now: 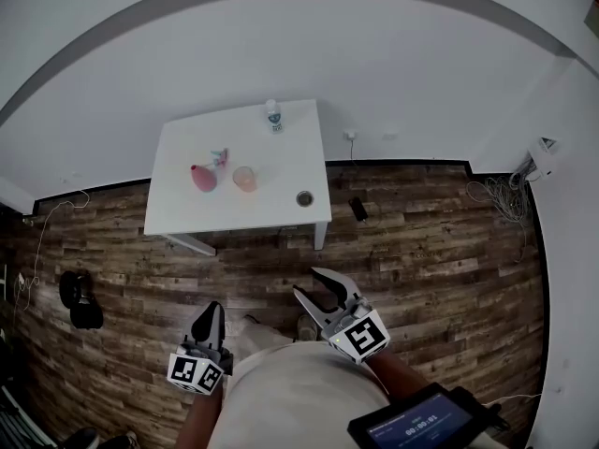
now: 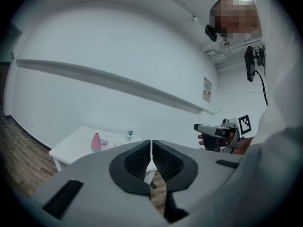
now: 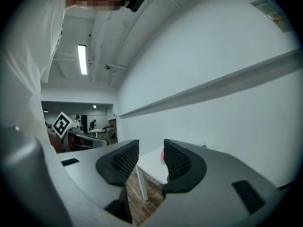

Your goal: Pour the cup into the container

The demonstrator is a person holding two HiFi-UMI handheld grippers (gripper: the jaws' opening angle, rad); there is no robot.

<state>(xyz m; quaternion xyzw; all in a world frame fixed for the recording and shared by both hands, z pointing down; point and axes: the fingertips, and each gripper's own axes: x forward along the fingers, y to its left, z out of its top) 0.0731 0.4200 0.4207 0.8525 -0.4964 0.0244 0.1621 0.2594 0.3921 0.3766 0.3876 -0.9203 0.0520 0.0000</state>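
Both tongs are held low on the near side over the wood floor (image 1: pixel 421 251), well apart from the white table (image 1: pixel 187 211). Left gripper (image 2: pixel 151 143) — jaws together, pads meeting, nothing between them. Right gripper (image 3: pixel 150 148) — jaws apart, nothing held. On the far-side table the cup (image 1: pixel 244 178) stands upright near the middle, with the pink container (image 1: pixel 203 178) just beside it on the left. A small bottle (image 1: pixel 273 117) stands at the far edge.

Pink container (image 1: pixel 204 178), peach cup (image 1: pixel 244 178), white table (image 1: pixel 187 209), brown wood-grain floor (image 1: pixel 421 241).
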